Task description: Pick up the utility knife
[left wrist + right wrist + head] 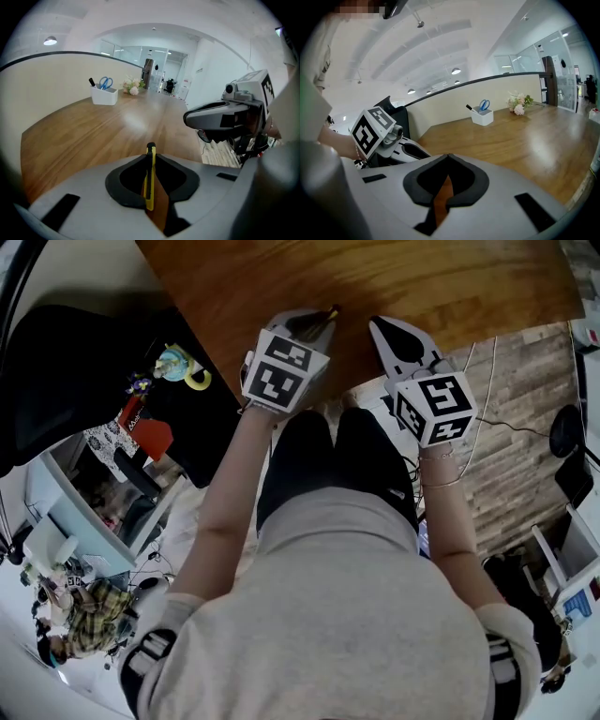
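Gripping the yellow utility knife (150, 183) on edge, the left gripper (151, 155) holds it clamped over the wooden table (93, 136) — the right gripper (448, 157), close beside, has its jaws pressed together, nothing between.

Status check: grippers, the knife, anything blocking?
Left gripper shut on the utility knife, yellow body edge-up between its jaws. Right gripper shut, empty, alongside. White pen holder and flowers far across the wooden table, no obstruction.
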Demonstrator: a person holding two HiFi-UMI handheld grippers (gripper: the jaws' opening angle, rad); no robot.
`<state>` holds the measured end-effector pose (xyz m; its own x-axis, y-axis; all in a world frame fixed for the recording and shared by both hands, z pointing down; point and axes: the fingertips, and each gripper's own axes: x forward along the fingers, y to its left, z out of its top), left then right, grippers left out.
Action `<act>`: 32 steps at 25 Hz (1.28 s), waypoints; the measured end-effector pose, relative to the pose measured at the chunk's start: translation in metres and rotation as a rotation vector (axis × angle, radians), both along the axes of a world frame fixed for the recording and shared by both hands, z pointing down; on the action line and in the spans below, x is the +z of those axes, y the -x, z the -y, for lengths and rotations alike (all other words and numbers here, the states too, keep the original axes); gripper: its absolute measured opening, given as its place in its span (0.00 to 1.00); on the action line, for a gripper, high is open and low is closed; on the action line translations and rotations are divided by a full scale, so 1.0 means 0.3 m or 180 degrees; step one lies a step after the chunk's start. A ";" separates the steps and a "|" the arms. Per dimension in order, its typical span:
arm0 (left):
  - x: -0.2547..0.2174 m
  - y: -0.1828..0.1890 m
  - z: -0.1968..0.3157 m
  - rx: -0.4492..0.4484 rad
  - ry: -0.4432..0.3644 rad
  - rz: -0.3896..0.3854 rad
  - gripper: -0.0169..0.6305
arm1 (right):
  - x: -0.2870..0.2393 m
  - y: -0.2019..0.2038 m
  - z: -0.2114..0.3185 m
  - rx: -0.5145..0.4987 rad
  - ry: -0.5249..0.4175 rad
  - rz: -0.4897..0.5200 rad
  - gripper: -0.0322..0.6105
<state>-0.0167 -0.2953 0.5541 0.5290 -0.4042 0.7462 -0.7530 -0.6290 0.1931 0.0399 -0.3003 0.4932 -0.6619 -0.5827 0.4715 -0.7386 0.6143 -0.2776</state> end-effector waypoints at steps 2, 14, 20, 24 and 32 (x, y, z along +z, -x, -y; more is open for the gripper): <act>-0.035 -0.001 0.001 -0.0017 -0.0044 -0.0077 0.15 | -0.023 0.006 0.004 -0.0005 -0.0047 -0.0011 0.07; -0.312 0.026 0.055 -0.0128 -0.0516 -0.0402 0.14 | -0.175 0.022 0.019 0.0038 -0.0332 -0.0037 0.07; -0.451 0.043 0.064 -0.0197 -0.0772 -0.0566 0.14 | -0.259 0.008 0.020 0.0065 -0.0487 -0.0062 0.07; -0.547 0.041 0.069 -0.0274 -0.0954 -0.0710 0.14 | -0.342 -0.017 0.028 0.0102 -0.0655 -0.0074 0.07; -0.669 0.047 0.047 -0.0379 -0.1271 -0.0991 0.14 | -0.489 -0.012 0.034 0.0111 -0.0988 -0.0016 0.07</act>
